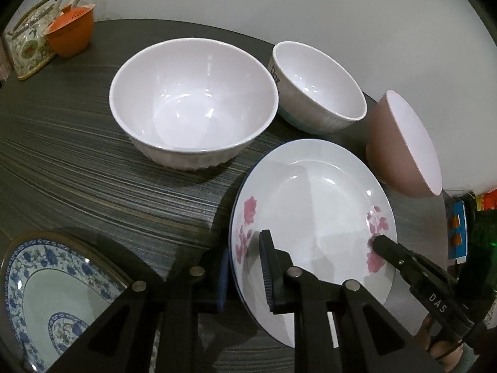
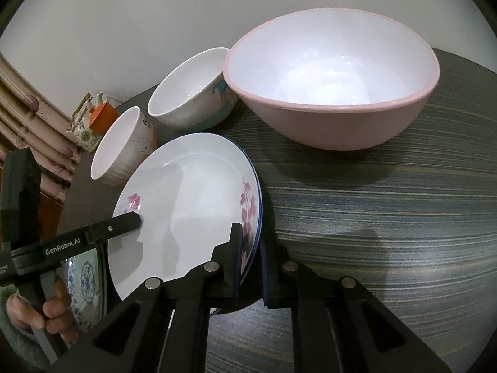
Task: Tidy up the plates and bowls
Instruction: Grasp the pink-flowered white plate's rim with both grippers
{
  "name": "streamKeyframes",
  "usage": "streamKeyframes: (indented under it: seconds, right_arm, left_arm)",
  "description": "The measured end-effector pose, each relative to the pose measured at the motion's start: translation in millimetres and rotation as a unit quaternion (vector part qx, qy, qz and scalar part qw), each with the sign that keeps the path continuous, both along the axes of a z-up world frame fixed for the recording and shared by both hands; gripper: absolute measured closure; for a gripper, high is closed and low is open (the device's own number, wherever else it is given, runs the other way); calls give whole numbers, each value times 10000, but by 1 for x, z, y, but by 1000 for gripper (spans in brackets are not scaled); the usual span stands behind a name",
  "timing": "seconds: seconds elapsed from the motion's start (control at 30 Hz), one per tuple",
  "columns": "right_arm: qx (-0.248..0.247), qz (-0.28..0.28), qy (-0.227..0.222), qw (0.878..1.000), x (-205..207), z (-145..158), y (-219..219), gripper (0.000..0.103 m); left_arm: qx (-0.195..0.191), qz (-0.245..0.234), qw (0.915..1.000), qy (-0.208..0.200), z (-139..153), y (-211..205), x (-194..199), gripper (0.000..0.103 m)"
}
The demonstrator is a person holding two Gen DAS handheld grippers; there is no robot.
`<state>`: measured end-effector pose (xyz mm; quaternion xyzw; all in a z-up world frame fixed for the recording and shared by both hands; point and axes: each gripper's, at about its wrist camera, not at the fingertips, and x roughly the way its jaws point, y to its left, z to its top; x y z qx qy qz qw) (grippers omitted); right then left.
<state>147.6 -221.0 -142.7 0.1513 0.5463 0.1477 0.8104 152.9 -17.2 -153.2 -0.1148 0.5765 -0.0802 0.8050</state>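
A white plate with pink roses (image 1: 310,205) (image 2: 192,192) lies on top of a blue-rimmed plate whose edge (image 2: 258,205) shows beneath it. My left gripper (image 1: 245,245) is shut on the plates' left rim. My right gripper (image 2: 250,236) is shut on the opposite rim, and one of its fingers (image 1: 394,253) shows in the left wrist view. A large white ribbed bowl (image 1: 192,102) (image 2: 124,146), a small printed bowl (image 1: 320,87) (image 2: 192,96) and a pink bowl (image 1: 400,143) (image 2: 332,93) stand behind the plates.
A blue-and-white patterned plate (image 1: 46,295) (image 2: 84,279) lies at the near left of the dark striped table (image 1: 93,171). A floral teapot (image 1: 28,43) and an orange strainer cup (image 1: 70,31) stand at the far left corner. A wall runs close behind the bowls.
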Motion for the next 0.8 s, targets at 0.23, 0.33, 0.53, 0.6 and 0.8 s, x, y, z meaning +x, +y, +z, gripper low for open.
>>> streamKeyframes:
  seconds: [0.23,0.33,0.53,0.6,0.8]
  right_arm:
    - [-17,7,-72,10000,-6,12,2,92]
    - [-8,17,-114,9999,-10,18,4,92]
    - [-39,47,-224,9997,-20,31,10,92]
    - [-44,59,-255,9996,-21,35,15,92]
    - [-39,110,-374,9992,-31,48,24,92]
  left_arm:
    - [8,-15,10000,-67,9,9,-10,85]
    - [-43,-2,10000,-85,13,12,-16,85]
    - [-82,13,9998,-156,26,14,-26,85]
    - [-114,19,9998,-170,30,17,-32,85]
    - [-107,72,9994,-310,43,33,-49,85]
